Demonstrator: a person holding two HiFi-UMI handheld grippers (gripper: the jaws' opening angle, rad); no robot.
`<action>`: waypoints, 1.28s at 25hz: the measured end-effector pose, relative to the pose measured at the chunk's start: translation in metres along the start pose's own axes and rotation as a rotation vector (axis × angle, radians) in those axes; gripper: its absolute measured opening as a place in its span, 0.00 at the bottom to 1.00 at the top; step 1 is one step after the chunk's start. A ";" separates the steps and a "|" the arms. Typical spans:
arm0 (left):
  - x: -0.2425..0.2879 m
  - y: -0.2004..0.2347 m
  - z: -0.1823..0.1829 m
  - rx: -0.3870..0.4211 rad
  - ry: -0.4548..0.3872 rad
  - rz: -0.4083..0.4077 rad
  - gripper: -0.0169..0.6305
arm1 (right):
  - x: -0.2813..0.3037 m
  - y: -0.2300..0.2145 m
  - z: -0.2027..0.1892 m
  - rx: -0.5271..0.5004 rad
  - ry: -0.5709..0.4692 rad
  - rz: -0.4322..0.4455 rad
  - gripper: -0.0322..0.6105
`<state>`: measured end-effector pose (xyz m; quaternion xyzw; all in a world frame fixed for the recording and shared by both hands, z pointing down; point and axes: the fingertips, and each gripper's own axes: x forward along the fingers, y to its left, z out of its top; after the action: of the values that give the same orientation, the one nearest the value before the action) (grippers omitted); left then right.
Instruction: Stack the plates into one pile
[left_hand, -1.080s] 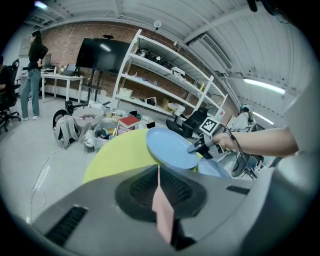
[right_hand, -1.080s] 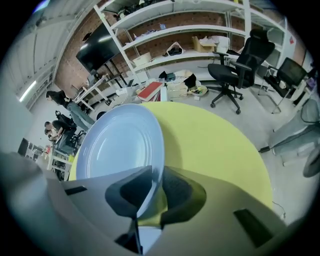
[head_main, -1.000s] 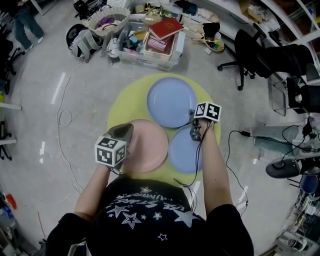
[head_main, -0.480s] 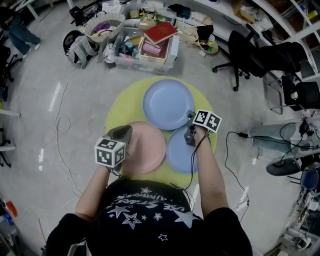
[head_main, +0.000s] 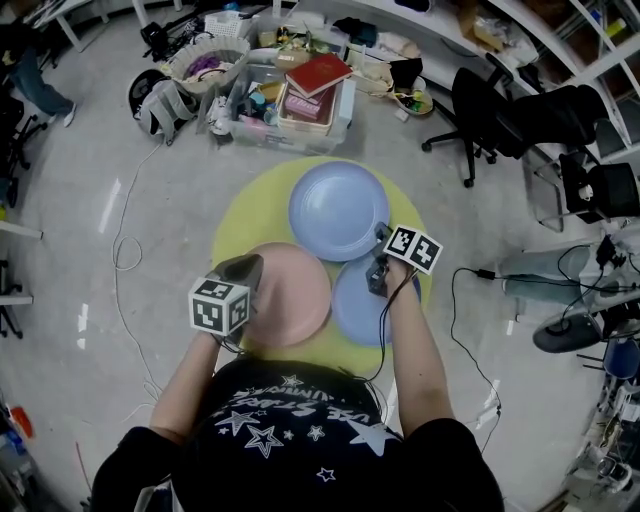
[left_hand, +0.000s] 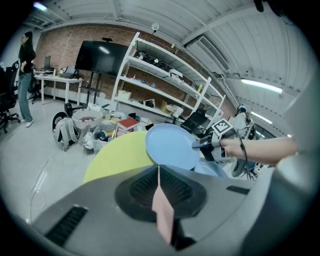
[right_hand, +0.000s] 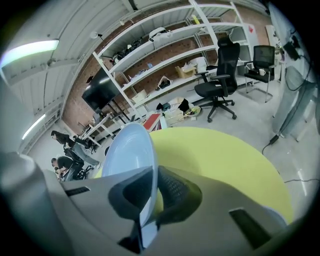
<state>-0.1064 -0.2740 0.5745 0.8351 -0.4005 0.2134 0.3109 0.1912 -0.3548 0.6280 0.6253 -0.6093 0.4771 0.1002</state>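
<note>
Right gripper (right_hand: 151, 191) newly closed on blue plate (right_hand: 129, 152)

Plates (head_main: 340, 210) fill most of the yellow table (head_main: 238, 215), bare only along its rim; a cluttered crate (head_main: 290, 128) stands beyond.

**A:** What kind of room is this?

**B:** A workshop with a pale grey polished floor (head_main: 100, 130). A round yellow table (head_main: 245, 215) stands in the middle.

**A:** What surrounds the table?

**B:** Just beyond its far edge is a clear crate (head_main: 290, 130) of books and clutter. Off to the table's right is a black office chair (head_main: 480, 105). Farther behind the table, white shelving (left_hand: 165, 85) stands against a brick wall (left_hand: 65, 42), beside a dark screen (left_hand: 102, 57). A strip light (left_hand: 262, 86) glows overhead.
</note>
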 end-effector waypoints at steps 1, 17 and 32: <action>-0.002 -0.001 0.000 0.000 -0.002 0.002 0.06 | -0.002 0.000 0.002 -0.004 -0.009 -0.002 0.09; -0.035 -0.010 -0.009 0.001 -0.057 0.054 0.06 | -0.054 0.013 0.004 0.107 -0.107 0.117 0.10; -0.061 -0.049 -0.040 -0.011 -0.083 0.097 0.06 | -0.082 0.034 -0.081 0.098 0.050 0.258 0.12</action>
<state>-0.1073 -0.1896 0.5487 0.8211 -0.4544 0.1909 0.2879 0.1396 -0.2508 0.5961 0.5338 -0.6581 0.5306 0.0223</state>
